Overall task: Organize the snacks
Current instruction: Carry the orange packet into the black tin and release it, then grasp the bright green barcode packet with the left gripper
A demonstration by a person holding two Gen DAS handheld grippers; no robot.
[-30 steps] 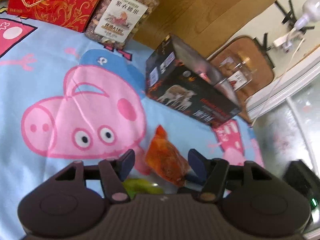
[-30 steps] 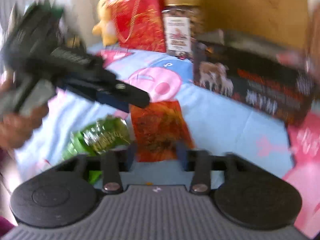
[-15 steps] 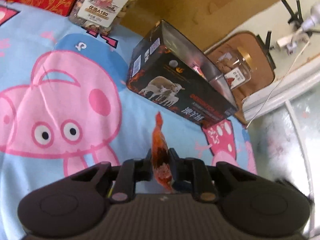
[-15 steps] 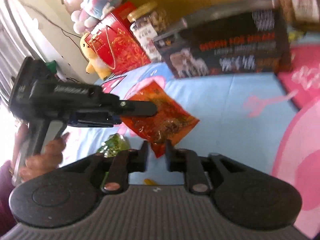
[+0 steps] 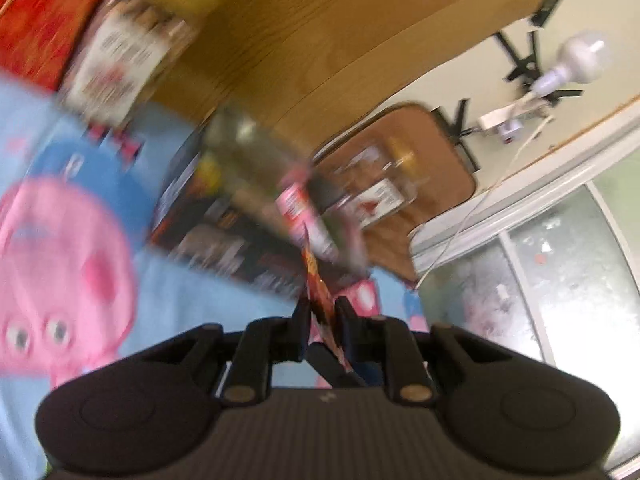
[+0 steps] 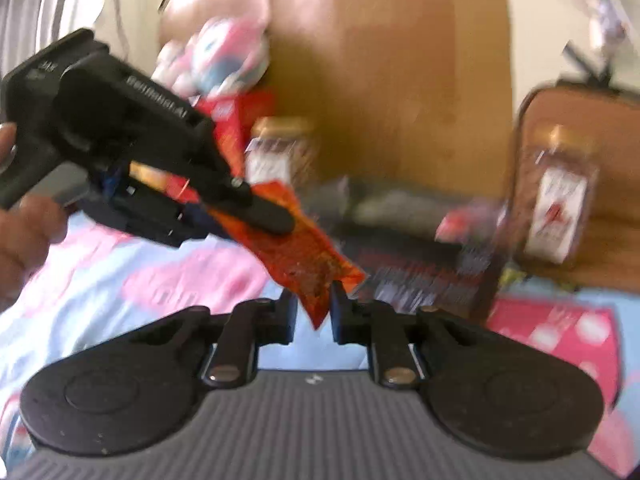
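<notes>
Both views smeared by motion blur. Left gripper (image 5: 323,320) clamped on the orange snack packet (image 6: 296,246), seen edge-on between its jaws in the left wrist view — one finger (image 6: 264,214) lying across the packet's flat face in the right wrist view. Right gripper (image 6: 314,312) closed on the packet's lower corner after just narrowing, corner pinched between the pads. Packet held off the blue cartoon bedsheet (image 5: 208,292), stretched aslant from the left gripper down to the right one. Ahead of both grippers, a dark printed box (image 6: 420,276) lying on the sheet; beyond it, a clear jar with a gold lid (image 6: 280,152), a red gift bag (image 5: 36,16) and a wooden headboard (image 6: 400,80). Right of the box, another jar (image 6: 556,196) on a brown stool. A hand (image 6: 24,236) wrapped around the left gripper's handle, left of the right gripper. Plush toys (image 6: 224,52) above, too blurred to make out.
</notes>
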